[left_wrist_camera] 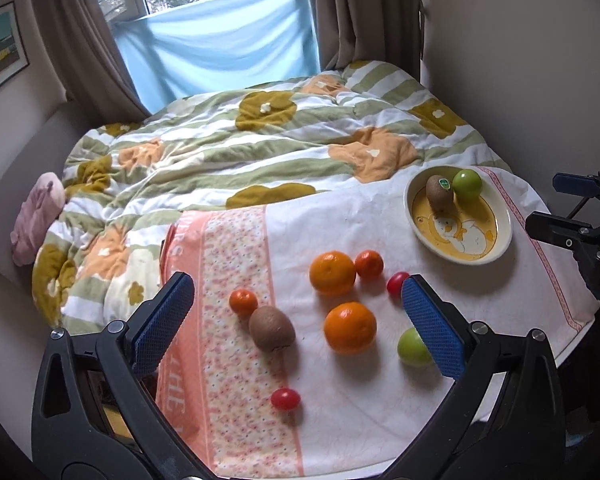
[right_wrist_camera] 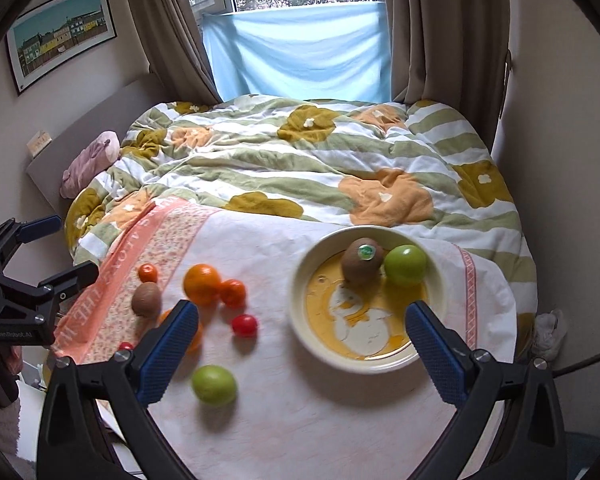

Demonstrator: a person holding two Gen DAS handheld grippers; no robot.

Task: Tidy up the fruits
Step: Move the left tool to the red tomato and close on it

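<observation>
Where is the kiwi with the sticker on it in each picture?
Left wrist view: the stickered kiwi is at the upper right, in the far part of the yellow plate, touching a green apple.
Right wrist view: the kiwi is right of centre, at the back of the plate.
Shared landmark: the green apple just right of it.

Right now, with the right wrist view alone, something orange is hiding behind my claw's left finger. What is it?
Observer: A whole large orange, lying on the cloth to the right of the loose kiwi, not touching it.
Operator: And the red speck just left of that finger?
Observer: A cherry tomato, lying alone, nearer the left camera than the kiwi is.
</observation>
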